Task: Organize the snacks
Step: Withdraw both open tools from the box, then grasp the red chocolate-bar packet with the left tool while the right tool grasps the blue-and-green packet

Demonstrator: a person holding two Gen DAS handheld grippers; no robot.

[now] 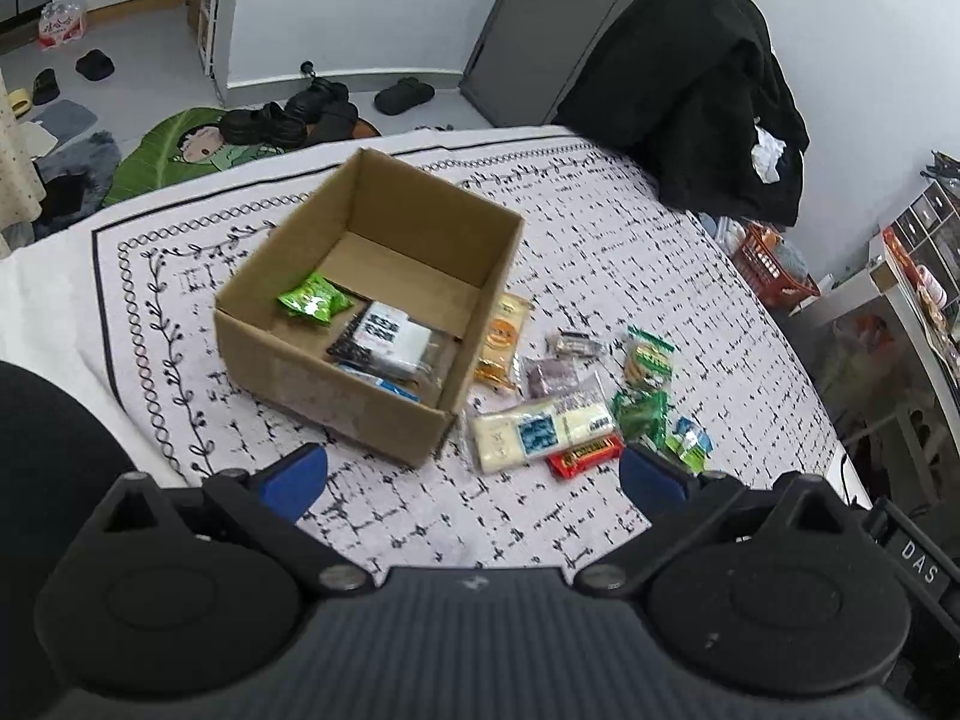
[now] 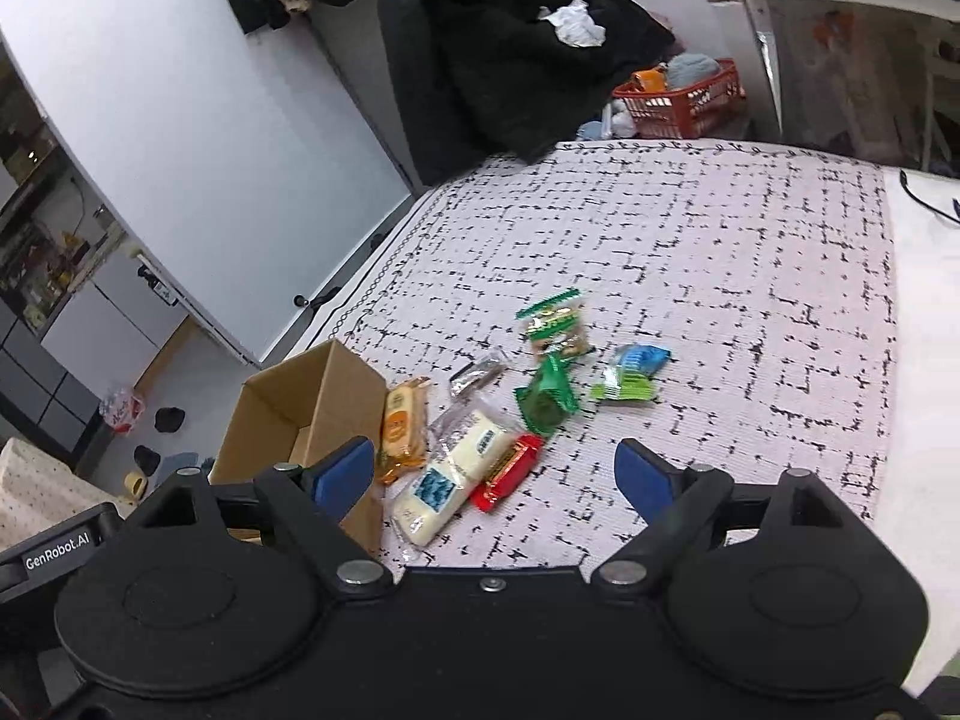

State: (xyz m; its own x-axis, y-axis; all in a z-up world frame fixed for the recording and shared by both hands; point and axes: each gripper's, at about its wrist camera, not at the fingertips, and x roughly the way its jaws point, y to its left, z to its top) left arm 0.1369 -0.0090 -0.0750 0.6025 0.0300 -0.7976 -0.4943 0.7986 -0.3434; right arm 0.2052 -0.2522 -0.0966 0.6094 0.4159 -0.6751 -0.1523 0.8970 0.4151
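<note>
An open cardboard box (image 1: pixel 474 252) (image 2: pixel 336 384) stands on the patterned cloth and holds a green packet (image 1: pixel 315 299) and a black-and-white packet (image 1: pixel 390 336). To its right lie loose snacks: an orange packet (image 1: pixel 501 339) (image 2: pixel 402 426), a long white packet (image 1: pixel 543 429) (image 2: pixel 453 480), a red bar (image 1: pixel 585 455) (image 2: pixel 507 471), green packets (image 1: pixel 642 411) (image 2: pixel 546 399) and a blue-green one (image 2: pixel 630 372). My left gripper (image 1: pixel 474 480) hovers open just in front of the box and the pile. My right gripper (image 2: pixel 495 474) is open above the white packet and red bar, holding nothing.
A chair draped with a black coat (image 1: pixel 690 90) (image 2: pixel 510 48) stands past the far table edge. A red basket (image 2: pixel 681 96) and a white shelf unit (image 1: pixel 912 300) sit to the right. Shoes (image 1: pixel 288 114) and mats lie on the floor beyond the table.
</note>
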